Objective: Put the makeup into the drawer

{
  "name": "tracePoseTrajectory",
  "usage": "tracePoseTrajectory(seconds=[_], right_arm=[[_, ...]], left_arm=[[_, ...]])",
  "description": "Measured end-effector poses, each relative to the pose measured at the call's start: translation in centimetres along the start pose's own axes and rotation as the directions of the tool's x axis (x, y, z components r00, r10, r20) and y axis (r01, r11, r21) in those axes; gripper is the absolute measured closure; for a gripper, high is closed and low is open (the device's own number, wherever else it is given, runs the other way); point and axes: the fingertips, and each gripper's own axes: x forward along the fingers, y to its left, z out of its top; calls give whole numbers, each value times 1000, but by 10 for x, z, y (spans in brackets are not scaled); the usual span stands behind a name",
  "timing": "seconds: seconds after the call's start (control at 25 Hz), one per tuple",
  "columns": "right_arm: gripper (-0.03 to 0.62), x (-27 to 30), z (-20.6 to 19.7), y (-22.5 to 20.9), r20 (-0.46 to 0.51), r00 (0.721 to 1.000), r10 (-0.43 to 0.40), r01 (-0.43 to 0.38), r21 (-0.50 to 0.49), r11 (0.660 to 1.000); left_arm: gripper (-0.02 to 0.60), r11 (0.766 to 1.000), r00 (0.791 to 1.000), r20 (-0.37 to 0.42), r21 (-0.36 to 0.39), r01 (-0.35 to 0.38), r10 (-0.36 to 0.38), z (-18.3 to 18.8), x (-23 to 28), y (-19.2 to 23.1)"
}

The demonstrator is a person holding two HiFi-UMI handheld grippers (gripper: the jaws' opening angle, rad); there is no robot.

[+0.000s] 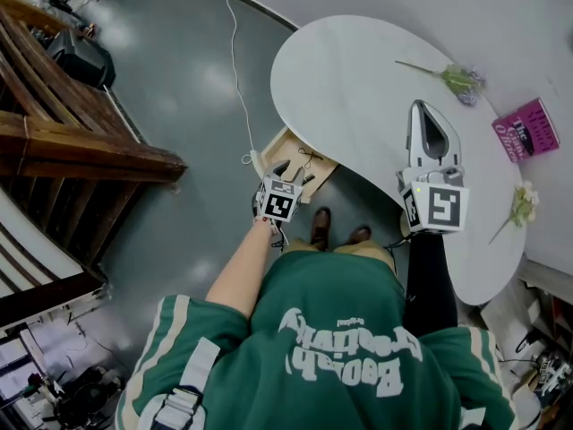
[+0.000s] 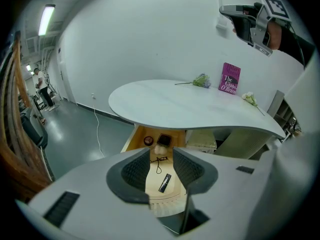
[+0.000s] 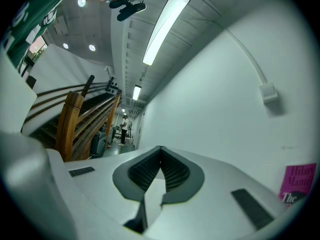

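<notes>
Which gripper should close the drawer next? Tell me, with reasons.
Left, probably. The left gripper hangs right above the open drawer, jaws apart and empty, the black tube lying in the drawer below. The right gripper is shut, up over the table, away from the drawer.

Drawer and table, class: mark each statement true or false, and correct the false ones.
1. The drawer under the table is open. True.
2. The left gripper grips a black tube. False: its jaws stand apart and empty, and the tube lies in the drawer.
3. Two flowers lie on the table. True: a purple one and a white one.
4. The right gripper has its jaws wide apart. False: they are together, with nothing between them.
5. The book is blue. False: it is pink.
</notes>
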Motion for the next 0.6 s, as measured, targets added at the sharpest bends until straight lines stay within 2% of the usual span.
tracePoseTrajectory(seconds=[0.2, 0.36, 0.48, 0.6], right_arm=[[586, -3, -1, -1, 1, 1000, -3, 3, 1, 1000], [585, -5, -1, -6, 5, 1000, -11, 11, 12, 1000], [585, -6, 3, -8, 21, 1000, -16, 15, 19, 1000], [586, -8, 8, -12, 30, 999, -20, 20, 14, 1000]], left_arm=[[425, 1000, 999, 46, 20, -8, 7, 21, -6, -1], [425, 994, 982, 187, 110, -16, -5, 88, -26, -13], [425, 988, 941, 338, 149, -34, -19, 154, -52, -21], [423, 982, 865, 502, 174, -79, -19, 220, -92, -29]])
